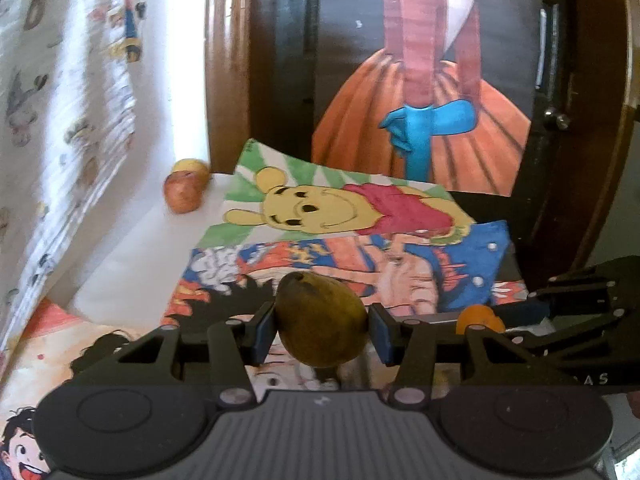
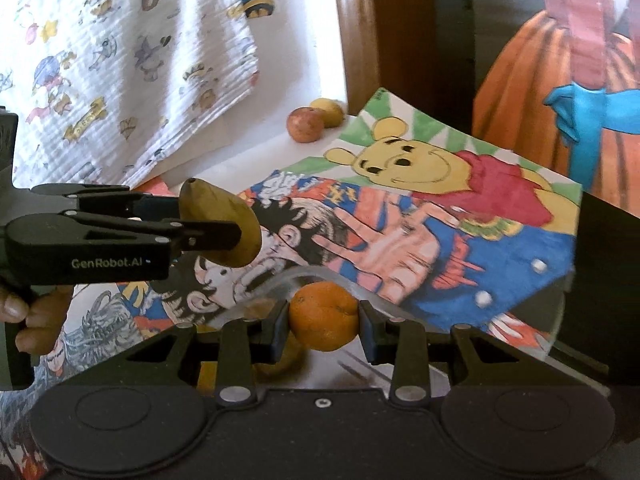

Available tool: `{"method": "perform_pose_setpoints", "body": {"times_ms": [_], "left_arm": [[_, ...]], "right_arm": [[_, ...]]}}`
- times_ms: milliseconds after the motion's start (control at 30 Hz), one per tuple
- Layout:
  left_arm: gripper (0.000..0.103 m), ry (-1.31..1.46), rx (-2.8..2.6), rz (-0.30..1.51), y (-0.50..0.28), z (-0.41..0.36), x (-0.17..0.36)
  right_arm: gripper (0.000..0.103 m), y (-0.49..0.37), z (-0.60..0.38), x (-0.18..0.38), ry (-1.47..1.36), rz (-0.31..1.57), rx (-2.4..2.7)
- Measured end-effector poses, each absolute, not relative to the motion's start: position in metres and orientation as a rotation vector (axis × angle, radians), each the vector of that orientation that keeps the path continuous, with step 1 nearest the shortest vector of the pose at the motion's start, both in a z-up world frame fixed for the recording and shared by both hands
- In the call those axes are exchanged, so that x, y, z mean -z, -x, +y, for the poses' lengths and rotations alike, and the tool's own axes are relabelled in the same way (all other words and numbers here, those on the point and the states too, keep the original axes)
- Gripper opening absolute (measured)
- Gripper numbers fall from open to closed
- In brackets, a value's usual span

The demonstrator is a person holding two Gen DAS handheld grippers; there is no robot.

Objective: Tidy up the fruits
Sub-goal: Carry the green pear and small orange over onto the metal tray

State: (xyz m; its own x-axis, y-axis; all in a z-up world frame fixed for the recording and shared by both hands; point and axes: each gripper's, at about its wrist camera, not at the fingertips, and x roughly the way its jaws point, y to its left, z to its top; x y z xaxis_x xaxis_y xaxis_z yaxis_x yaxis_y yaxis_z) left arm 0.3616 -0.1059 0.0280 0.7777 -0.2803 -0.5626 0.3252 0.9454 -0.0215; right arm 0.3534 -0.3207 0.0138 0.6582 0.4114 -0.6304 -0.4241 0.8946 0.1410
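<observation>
Left wrist view: a table (image 1: 120,276) covered with bright cartoon drawings, among them a yellow bear picture (image 1: 320,208), stands against a dark wooden cabinet (image 1: 280,60) bearing a painted figure in an orange skirt. A patterned paper sheet (image 1: 60,100) leans on the left. The left tongs (image 1: 322,326) are clamped on a brownish-green oval fruit (image 1: 320,320), held above the drawings. Right wrist view: the right tongs (image 2: 323,326) grip an orange (image 2: 323,316) over a clear curved rim near the table's front. A red apple (image 2: 305,125) and a yellow fruit (image 2: 330,111) sit touching at the far corner.
</observation>
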Motion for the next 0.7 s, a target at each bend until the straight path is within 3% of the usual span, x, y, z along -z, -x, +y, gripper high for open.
{"method": "perform_pose_setpoints", "body": {"times_ms": [700], "left_arm": [[0.053, -0.201, 0.527, 0.585, -0.322, -0.176, -0.024]], "right_arm": [[0.038, -0.299, -0.381, -0.001, -0.048, 0.739, -0.35]]}}
